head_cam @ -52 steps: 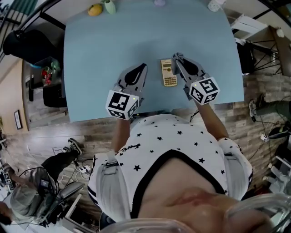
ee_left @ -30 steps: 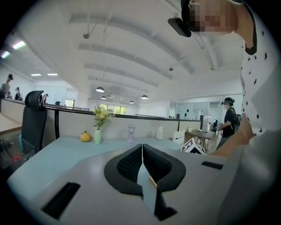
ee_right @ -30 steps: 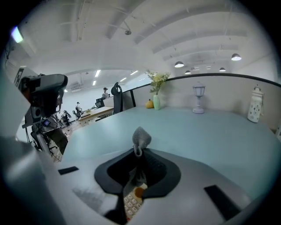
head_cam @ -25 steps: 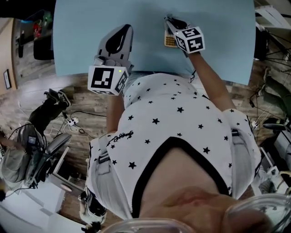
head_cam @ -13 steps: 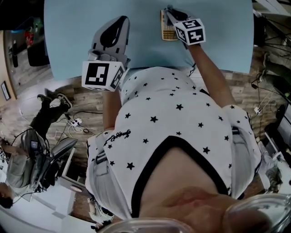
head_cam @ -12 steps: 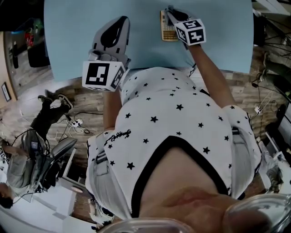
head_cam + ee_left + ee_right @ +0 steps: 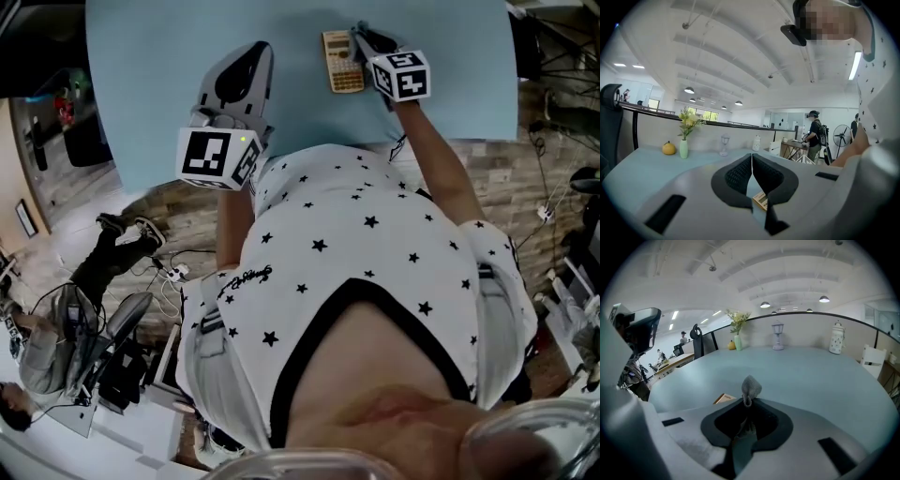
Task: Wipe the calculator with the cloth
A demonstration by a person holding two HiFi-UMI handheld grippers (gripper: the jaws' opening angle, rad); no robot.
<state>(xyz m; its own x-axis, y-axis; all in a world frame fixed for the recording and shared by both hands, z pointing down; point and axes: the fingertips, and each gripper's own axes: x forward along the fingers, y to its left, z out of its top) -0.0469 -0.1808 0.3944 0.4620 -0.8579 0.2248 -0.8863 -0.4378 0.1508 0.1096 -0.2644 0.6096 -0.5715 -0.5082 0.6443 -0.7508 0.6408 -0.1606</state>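
Observation:
A beige calculator point(image 7: 339, 62) lies flat on the light blue table point(image 7: 169, 66), near its front edge. My right gripper point(image 7: 362, 36) is over the calculator's right edge, shut on a small grey cloth point(image 7: 750, 387) that bunches up past its tips point(image 7: 747, 401). In the right gripper view, a corner of the calculator point(image 7: 724, 398) shows just left of the jaws. My left gripper point(image 7: 253, 58) hangs to the left of the calculator, raised off the table, with its jaws point(image 7: 751, 157) shut and nothing between them. Below those jaws, a corner of the calculator point(image 7: 761, 200) peeks out.
A vase of flowers point(image 7: 683, 145), an orange fruit point(image 7: 668, 148), a small lantern point(image 7: 777, 341) and a white jar point(image 7: 836, 344) stand along the table's far edge. Beyond the front edge is wood floor with cables point(image 7: 159, 272). A person point(image 7: 816, 133) stands in the background.
The head camera dipped toward my body, then came back up a little, so the table shifted in view. Both grippers keep about the same places beside the calculator. The right stays shut on the cloth.

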